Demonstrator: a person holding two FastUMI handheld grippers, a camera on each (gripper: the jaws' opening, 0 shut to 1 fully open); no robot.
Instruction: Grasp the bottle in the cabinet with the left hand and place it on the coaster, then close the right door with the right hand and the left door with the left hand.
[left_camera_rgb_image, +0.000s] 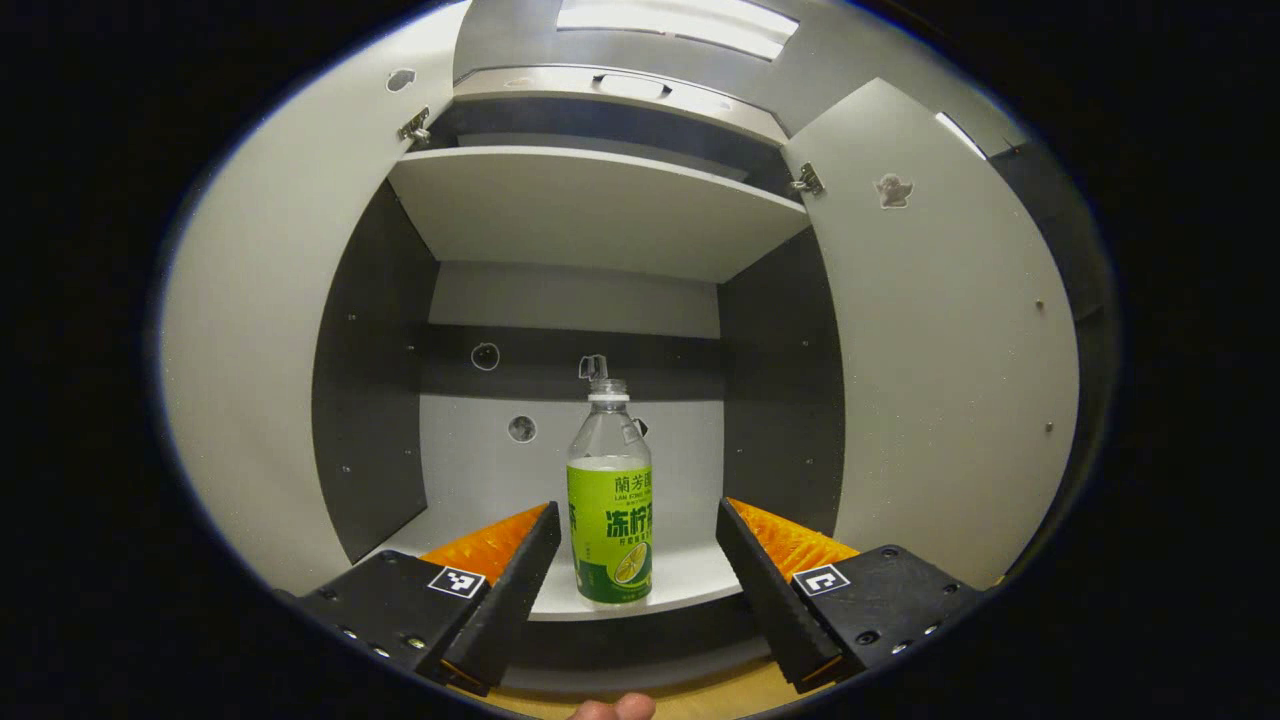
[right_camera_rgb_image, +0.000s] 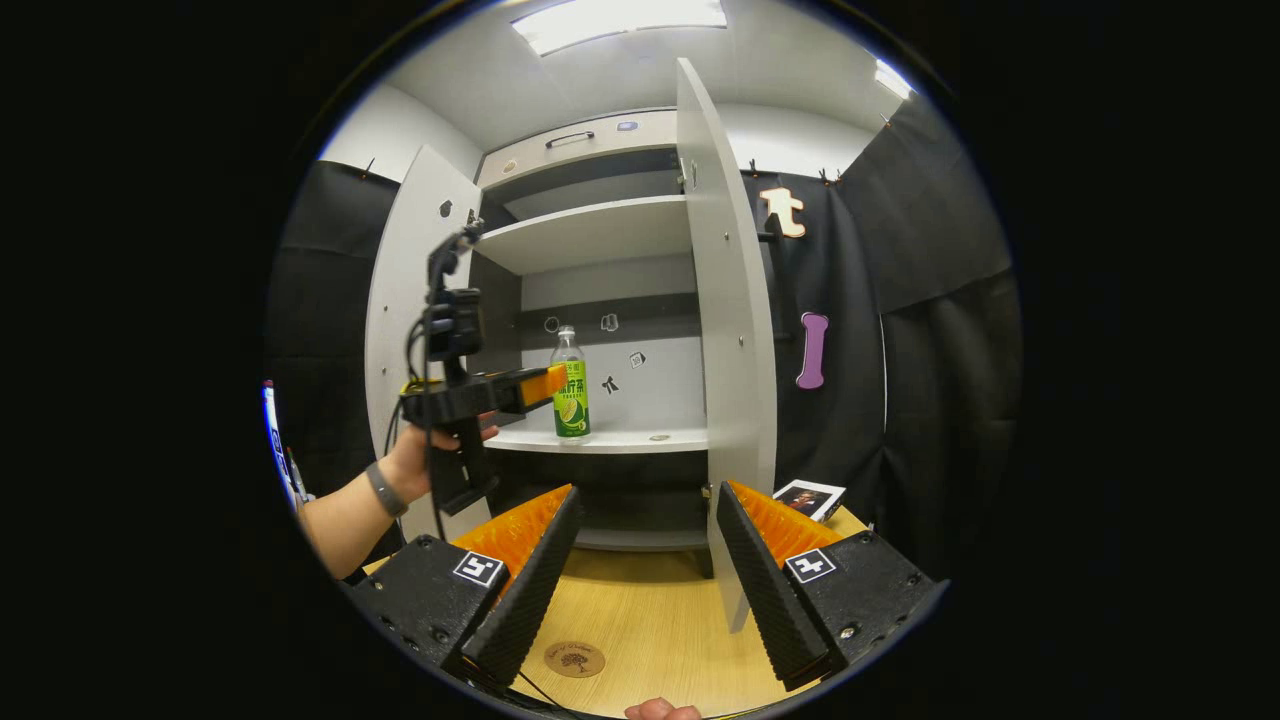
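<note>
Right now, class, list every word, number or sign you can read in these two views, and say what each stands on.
No text can be quoted whole.
Bottle label: the print curves out of sight and is cut off.
Square tags on the left gripper and right gripper: patterns, not words.
Coaster: stamped design, too small to read.
Card: too blurred to read.

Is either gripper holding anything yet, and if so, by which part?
Nothing is held. The left gripper is open, its fingers either side of the clear plastic bottle with the green label without touching it. The right gripper is open over the table.
</note>
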